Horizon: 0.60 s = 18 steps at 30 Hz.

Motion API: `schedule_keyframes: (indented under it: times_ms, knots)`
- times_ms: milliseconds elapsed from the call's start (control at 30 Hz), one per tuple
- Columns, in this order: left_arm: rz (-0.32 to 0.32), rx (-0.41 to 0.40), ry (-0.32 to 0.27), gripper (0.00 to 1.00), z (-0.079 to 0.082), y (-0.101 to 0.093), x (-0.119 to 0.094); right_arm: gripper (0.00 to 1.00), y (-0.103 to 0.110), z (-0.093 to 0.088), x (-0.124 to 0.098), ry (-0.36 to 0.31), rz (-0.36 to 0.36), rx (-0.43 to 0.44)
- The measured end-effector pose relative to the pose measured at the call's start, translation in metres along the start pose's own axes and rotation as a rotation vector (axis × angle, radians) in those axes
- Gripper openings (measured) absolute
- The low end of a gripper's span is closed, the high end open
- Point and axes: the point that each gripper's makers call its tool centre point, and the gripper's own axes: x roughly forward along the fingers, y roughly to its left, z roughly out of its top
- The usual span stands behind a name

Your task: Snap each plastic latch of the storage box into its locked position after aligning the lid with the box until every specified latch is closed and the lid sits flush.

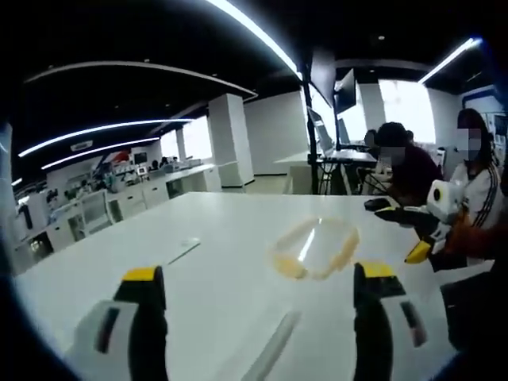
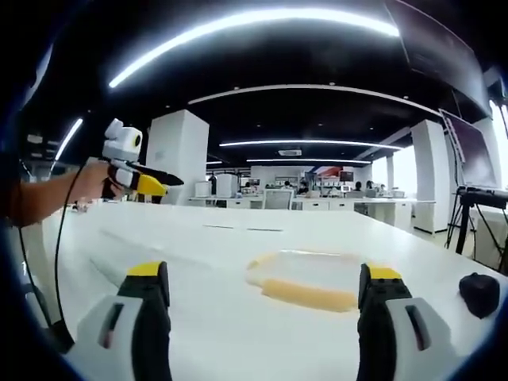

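A clear plastic storage box (image 1: 315,248) with yellow latches rests on the white table (image 1: 214,230). It lies a little beyond my left gripper (image 1: 260,274), right of centre, and the jaws stand wide open with nothing between them. In the right gripper view the box (image 2: 305,278) sits just ahead between the jaws, one yellow latch (image 2: 311,296) facing me. My right gripper (image 2: 264,274) is open too and holds nothing. The right gripper (image 1: 418,238) enters the left gripper view beside the box's right. A hand holds the left gripper (image 2: 135,176) above the table at the far left.
A small black object (image 2: 480,294) lies on the table right of the box. A flat white slip (image 1: 182,248) lies on the left part of the table. People (image 1: 405,163) sit at desks beyond the table's far edge. White counters (image 1: 143,194) line the room's left.
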Motion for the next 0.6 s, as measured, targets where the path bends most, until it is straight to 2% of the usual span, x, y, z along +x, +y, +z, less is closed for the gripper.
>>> schedule_keyframes:
  times_ms: [600]
  knots:
    - [-0.03, 0.038, 0.018, 1.0, 0.005, -0.004, 0.013, 1.0, -0.002, -0.006, 0.001, 0.01, 0.002, 0.022]
